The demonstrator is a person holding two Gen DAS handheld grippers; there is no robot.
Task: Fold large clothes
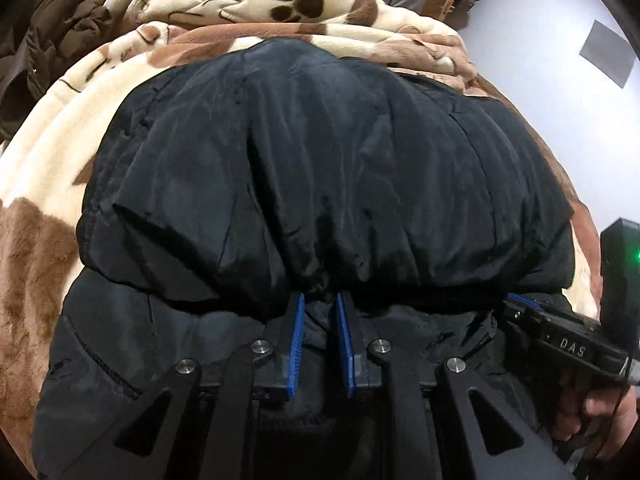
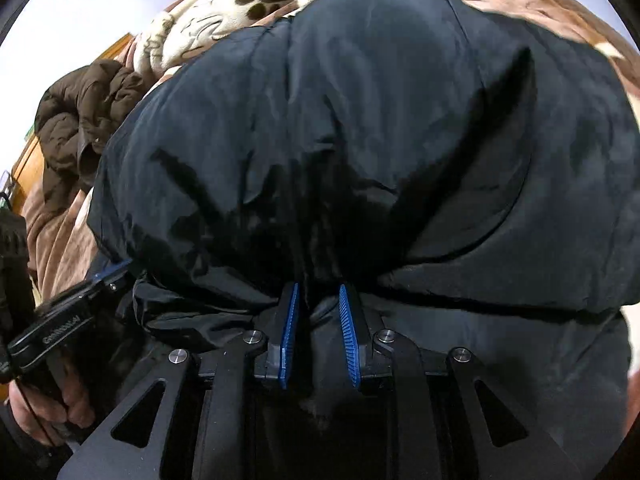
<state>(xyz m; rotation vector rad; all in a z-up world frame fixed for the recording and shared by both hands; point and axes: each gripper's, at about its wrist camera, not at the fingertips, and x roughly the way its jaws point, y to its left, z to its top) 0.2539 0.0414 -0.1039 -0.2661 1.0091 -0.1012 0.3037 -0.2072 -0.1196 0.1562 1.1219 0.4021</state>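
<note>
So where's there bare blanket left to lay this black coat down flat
Free blanket lies left of the black coat, up to the brown jacket, and beyond it around the paw print. The near side is crowded: both left tongs and right tongs pinch the coat's folded edge, and the right strip before the floor is narrow.

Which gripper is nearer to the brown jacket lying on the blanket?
Left. The left gripper grips the black jacket on the side toward the brown jacket; the right gripper grips the same fold farther away.
</note>
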